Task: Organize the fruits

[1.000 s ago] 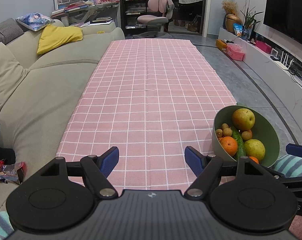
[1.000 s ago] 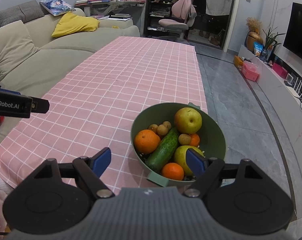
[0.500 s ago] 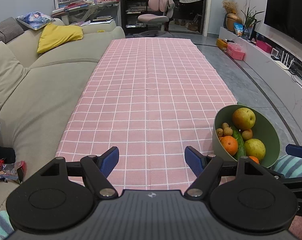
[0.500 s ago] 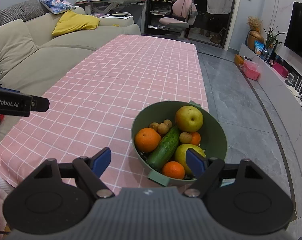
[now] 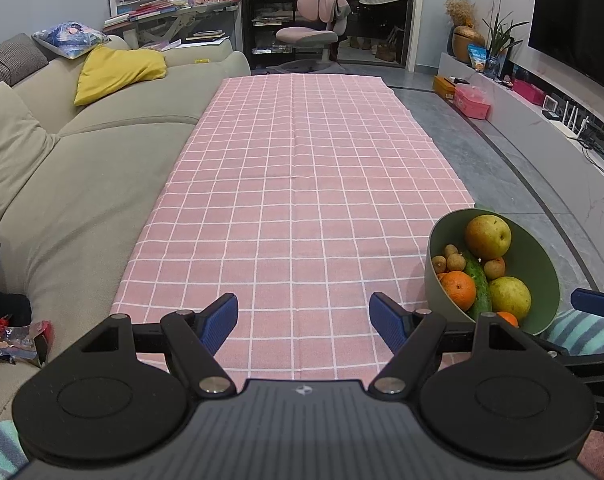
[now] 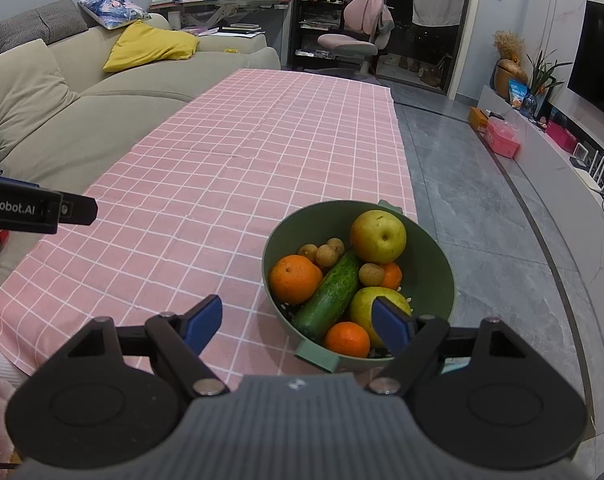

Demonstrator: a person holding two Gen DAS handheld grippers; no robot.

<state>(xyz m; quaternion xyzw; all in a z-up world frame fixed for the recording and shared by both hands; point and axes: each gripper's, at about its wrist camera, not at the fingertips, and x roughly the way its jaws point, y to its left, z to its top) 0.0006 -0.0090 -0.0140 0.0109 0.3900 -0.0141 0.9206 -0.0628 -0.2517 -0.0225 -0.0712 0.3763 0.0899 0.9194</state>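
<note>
My worktop [image 5: 302, 184] is long and runs away from me toward the far end of the room. A pink tablecloth [image 6: 230, 168] with a white grid covers all of it that I can see, with faint fold creases across it. A green bowl [image 6: 437, 276] sits on the cloth at the near right corner, close to the right edge, its small tab handle [image 6: 315, 354] pointing toward me. The cloth's near hem [image 5: 262, 374] hangs just ahead of me.

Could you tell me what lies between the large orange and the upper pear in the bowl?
In the right wrist view, small brown longans sit between orange and pear.
</note>
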